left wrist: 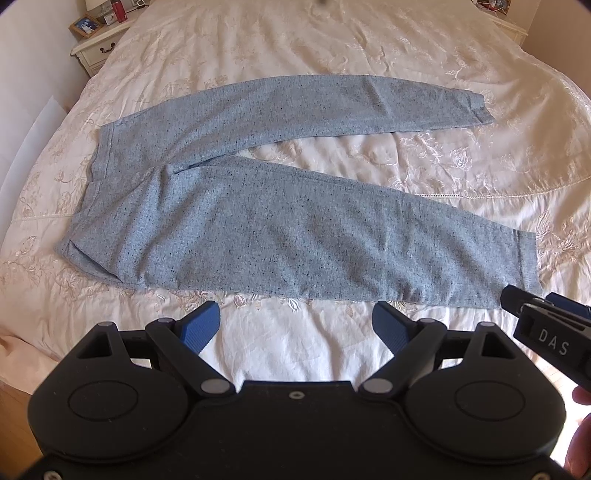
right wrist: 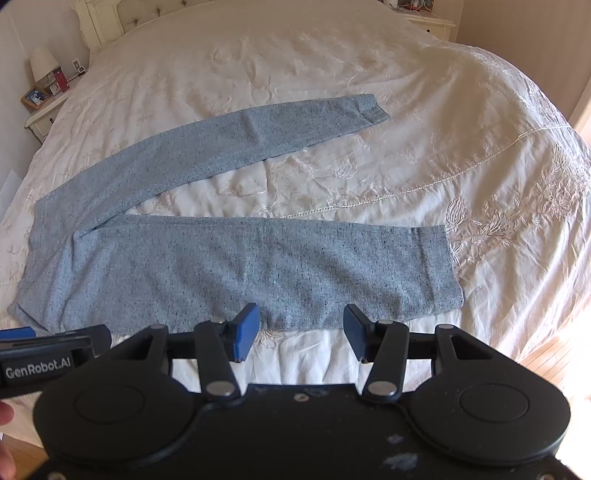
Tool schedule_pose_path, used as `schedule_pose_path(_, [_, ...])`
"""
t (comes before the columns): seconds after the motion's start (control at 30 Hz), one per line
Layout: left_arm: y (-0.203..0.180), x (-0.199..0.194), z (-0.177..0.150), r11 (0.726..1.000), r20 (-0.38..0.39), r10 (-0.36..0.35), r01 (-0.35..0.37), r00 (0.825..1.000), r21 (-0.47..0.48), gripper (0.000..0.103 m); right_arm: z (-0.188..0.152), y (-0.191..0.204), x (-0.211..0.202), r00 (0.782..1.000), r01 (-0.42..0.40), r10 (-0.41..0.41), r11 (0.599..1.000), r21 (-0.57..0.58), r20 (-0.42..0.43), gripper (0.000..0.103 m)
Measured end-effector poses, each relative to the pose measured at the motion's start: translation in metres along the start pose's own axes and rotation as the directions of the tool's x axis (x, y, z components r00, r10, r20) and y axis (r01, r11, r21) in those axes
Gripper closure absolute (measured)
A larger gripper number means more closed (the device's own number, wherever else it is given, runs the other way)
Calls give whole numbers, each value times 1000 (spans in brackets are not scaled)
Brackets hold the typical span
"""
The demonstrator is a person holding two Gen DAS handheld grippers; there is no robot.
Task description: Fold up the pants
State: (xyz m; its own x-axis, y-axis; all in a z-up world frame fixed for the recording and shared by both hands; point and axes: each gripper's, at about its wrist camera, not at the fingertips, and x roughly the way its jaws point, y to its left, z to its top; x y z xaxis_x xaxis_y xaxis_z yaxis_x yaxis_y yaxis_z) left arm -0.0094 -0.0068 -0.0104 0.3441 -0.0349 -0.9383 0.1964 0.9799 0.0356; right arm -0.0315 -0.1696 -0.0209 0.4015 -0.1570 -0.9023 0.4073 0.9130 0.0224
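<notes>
Grey-blue speckled pants (left wrist: 280,229) lie flat on the bed, waistband to the left, both legs spread apart in a V toward the right. They also show in the right wrist view (right wrist: 236,266). My left gripper (left wrist: 295,328) is open and empty, just in front of the near leg's lower edge. My right gripper (right wrist: 301,338) is open and empty, hovering at the near leg's lower edge close to the cuff (right wrist: 439,273). The right gripper's side shows at the right edge of the left wrist view (left wrist: 546,328).
The cream embroidered bedspread (left wrist: 332,48) covers the whole bed. A white nightstand (left wrist: 99,46) with a photo frame and a red item stands at the far left. Another nightstand (right wrist: 432,24) stands far right. Wooden floor (right wrist: 554,354) shows beside the bed.
</notes>
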Motion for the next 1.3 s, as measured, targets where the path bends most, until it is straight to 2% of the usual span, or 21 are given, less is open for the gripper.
schedule_pose_path(1.3, [0, 4, -6, 1000, -16, 9, -9, 1000, -2, 13, 2, -4, 3, 1000, -12, 12, 1000, -15, -22, 50])
